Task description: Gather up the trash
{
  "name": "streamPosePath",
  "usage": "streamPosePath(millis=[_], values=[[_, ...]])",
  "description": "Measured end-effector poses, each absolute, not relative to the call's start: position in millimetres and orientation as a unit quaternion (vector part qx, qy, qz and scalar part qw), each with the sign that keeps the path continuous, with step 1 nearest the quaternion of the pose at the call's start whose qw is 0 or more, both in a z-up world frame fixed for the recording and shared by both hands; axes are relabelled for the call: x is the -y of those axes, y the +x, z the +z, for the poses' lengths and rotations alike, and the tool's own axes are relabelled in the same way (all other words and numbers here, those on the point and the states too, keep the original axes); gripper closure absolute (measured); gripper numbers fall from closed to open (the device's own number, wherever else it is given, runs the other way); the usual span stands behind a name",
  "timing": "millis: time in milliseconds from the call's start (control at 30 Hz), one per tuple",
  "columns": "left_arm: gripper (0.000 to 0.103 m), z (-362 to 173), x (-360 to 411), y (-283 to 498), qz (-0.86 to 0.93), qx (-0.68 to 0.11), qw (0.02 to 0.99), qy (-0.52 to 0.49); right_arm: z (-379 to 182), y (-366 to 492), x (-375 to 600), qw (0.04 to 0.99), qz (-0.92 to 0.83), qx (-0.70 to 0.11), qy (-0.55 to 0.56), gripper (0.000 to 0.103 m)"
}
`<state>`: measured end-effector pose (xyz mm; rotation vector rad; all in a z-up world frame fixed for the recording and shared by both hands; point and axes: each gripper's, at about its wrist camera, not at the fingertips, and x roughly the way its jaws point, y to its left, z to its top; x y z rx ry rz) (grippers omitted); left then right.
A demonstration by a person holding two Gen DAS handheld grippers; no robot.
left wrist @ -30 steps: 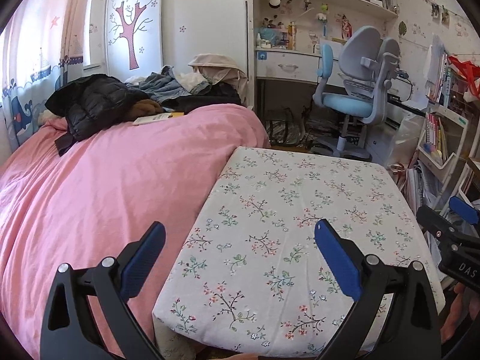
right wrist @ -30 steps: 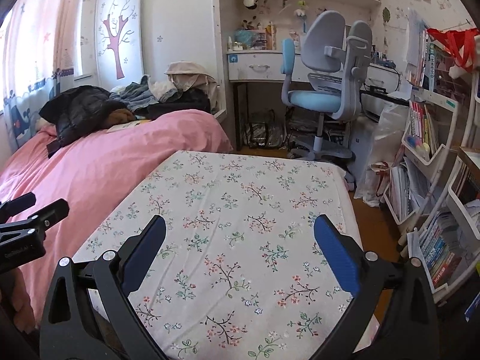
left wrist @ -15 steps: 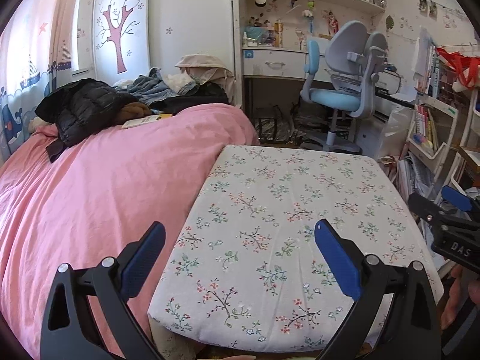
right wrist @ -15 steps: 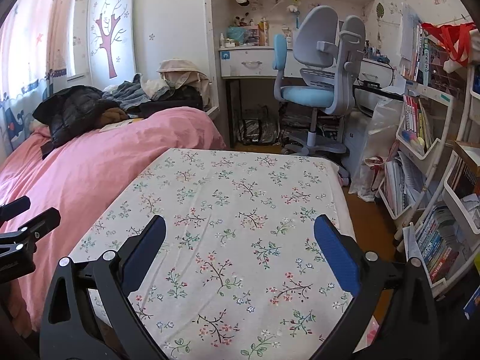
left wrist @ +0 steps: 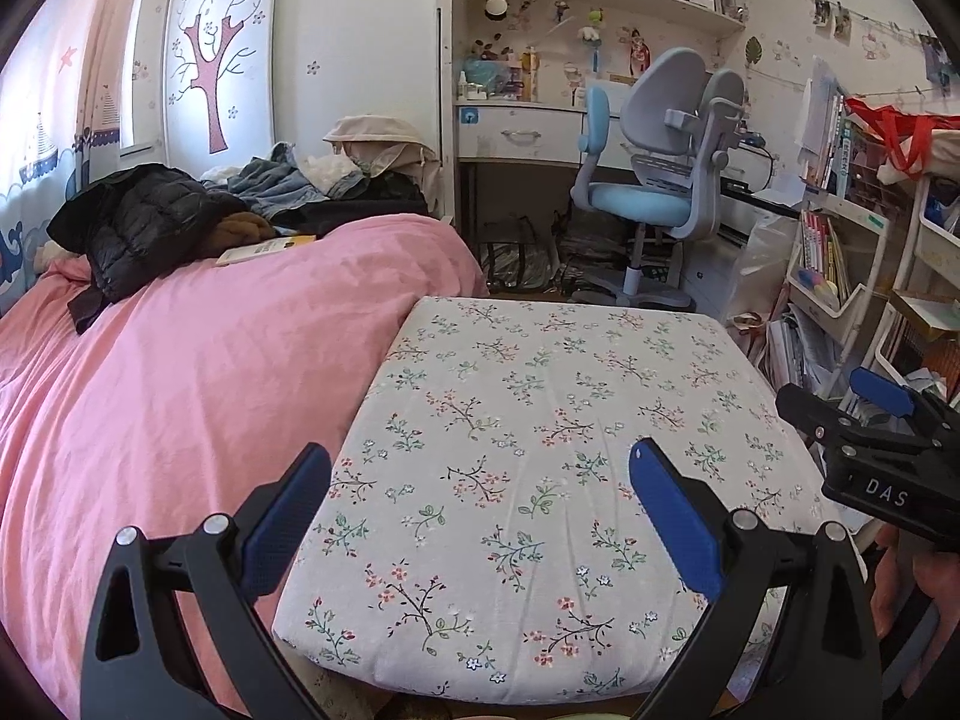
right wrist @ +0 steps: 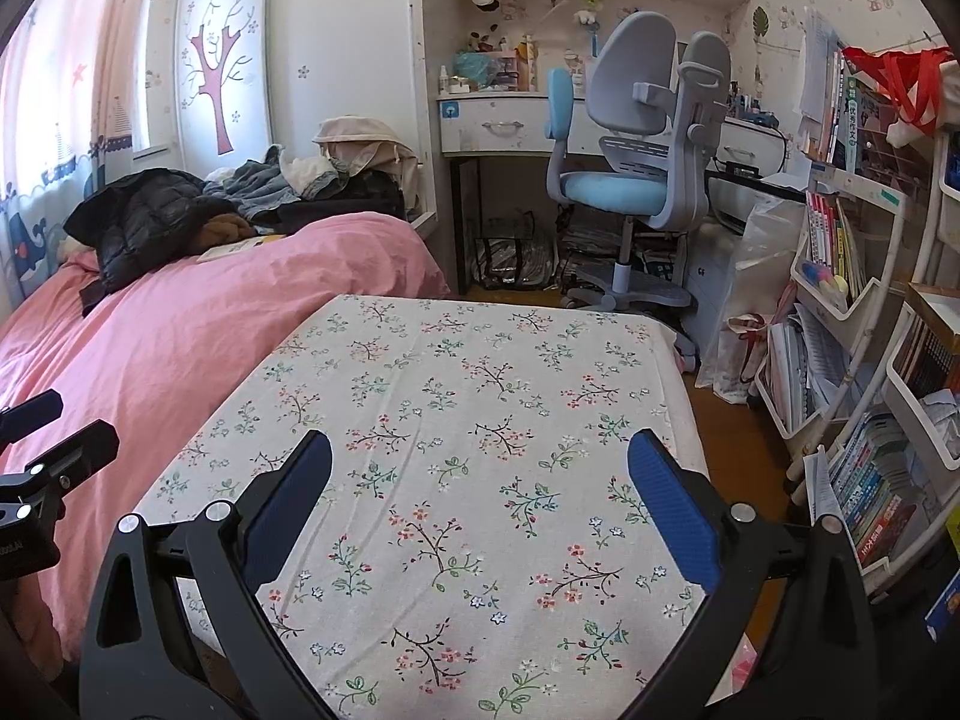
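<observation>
the left gripper and right gripper both hover over the floral-cloth table, jaws spread wide and gripping nothing; their flat pads are ribbed blue on black arms. no trash can be made out on the table's smooth printed fabric. left of the table lies a wrinkled pink bedspread with a puffy black jacket; beyond the table stands a blue-seated swivel chair.
</observation>
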<state>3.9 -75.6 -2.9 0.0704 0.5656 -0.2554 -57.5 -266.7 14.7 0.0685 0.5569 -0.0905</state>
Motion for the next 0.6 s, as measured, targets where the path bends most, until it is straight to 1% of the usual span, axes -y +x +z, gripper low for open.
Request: streamPosePath(millis=[600], values=[[0.008,-4.2,77.2,1.7,-0.129,-0.278,0.951,0.041,14.9,-57.3,266.9,0.96,-0.045,-0.275,0.034,0.007]])
